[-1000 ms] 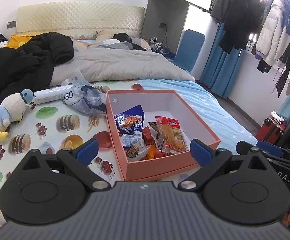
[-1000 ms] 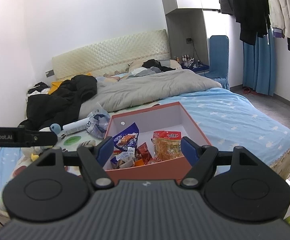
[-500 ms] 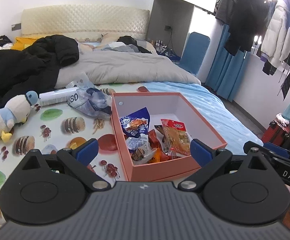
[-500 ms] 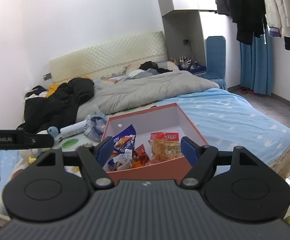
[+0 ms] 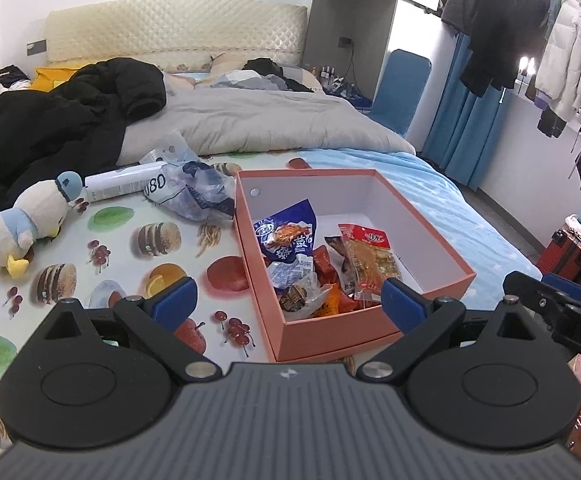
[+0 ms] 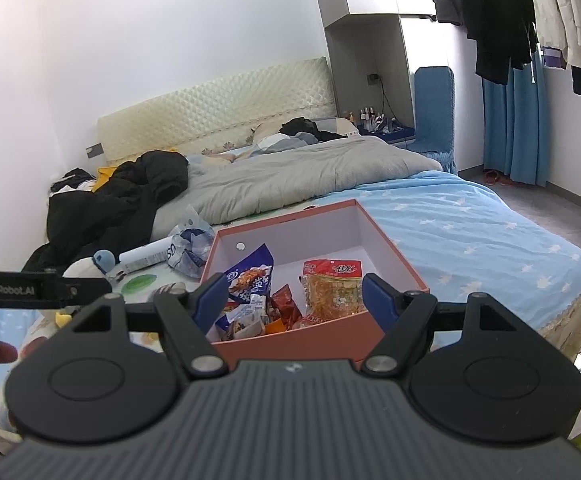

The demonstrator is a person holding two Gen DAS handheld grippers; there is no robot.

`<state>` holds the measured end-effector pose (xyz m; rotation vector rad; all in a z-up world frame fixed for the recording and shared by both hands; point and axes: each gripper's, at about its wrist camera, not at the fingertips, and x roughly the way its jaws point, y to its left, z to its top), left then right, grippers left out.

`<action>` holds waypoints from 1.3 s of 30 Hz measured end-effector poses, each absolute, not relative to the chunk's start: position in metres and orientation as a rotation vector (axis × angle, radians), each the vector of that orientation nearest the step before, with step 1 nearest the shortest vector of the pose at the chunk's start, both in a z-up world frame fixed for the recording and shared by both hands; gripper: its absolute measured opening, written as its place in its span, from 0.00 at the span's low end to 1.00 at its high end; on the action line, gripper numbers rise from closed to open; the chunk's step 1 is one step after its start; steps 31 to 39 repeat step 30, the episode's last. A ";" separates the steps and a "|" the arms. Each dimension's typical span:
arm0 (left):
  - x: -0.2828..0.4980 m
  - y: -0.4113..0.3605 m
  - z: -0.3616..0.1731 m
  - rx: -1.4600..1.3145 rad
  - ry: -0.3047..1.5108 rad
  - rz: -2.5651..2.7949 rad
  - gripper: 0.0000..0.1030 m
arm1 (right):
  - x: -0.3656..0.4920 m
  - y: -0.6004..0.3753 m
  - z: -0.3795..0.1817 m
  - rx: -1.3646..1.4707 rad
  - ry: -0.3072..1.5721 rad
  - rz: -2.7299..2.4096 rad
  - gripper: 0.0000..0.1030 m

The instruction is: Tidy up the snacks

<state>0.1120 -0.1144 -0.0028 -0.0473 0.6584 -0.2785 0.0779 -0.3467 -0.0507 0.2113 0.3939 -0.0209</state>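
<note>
An open salmon-pink box [image 5: 442,256] [image 6: 394,256] sits on the bed. Inside lie several snack packets: a blue packet [image 5: 286,234] [image 6: 250,280], a red-topped clear packet of yellow snacks [image 5: 368,260] [image 6: 332,288] and small red and orange wrappers [image 5: 322,280]. My left gripper [image 5: 288,304] hovers in front of the box's near edge, jaws wide open and empty. My right gripper [image 6: 296,300] is held just before the box's near wall, also open with nothing between its blue pads. The right gripper's body shows at the right edge of the left wrist view.
On the fruit-print sheet [image 5: 102,248] left of the box lie a crumpled plastic bag [image 5: 194,196], a white tube [image 5: 126,186] and a plush duck [image 5: 26,224]. A black jacket [image 5: 58,128] and grey duvet [image 5: 258,124] cover the far bed. Clothes hang at right.
The box and bed have shifted right and slightly lower in the left wrist view. In the right wrist view the scene sits a little lower. Both jaws keep the same width.
</note>
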 end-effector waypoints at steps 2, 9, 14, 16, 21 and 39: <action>0.111 -0.115 -0.003 -0.043 0.656 -0.276 0.97 | 0.080 -0.348 -0.052 0.214 0.398 -0.006 0.82; 0.106 -0.114 -0.003 -0.034 0.643 -0.264 0.97 | 0.081 -0.347 -0.054 0.189 0.412 -0.032 1.00; 0.101 -0.114 -0.002 -0.032 0.637 -0.260 0.97 | 0.077 -0.348 -0.054 0.202 0.404 -0.041 1.00; 0.099 -0.113 -0.001 -0.036 0.638 -0.259 0.97 | 0.075 -0.348 -0.053 0.201 0.398 -0.043 1.00; 0.097 -0.114 -0.001 -0.035 0.637 -0.263 0.97 | 0.074 -0.348 -0.052 0.203 0.389 -0.044 1.00; 0.096 -0.114 -0.001 -0.036 0.642 -0.263 0.97 | 0.075 -0.347 -0.050 0.208 0.399 -0.028 1.00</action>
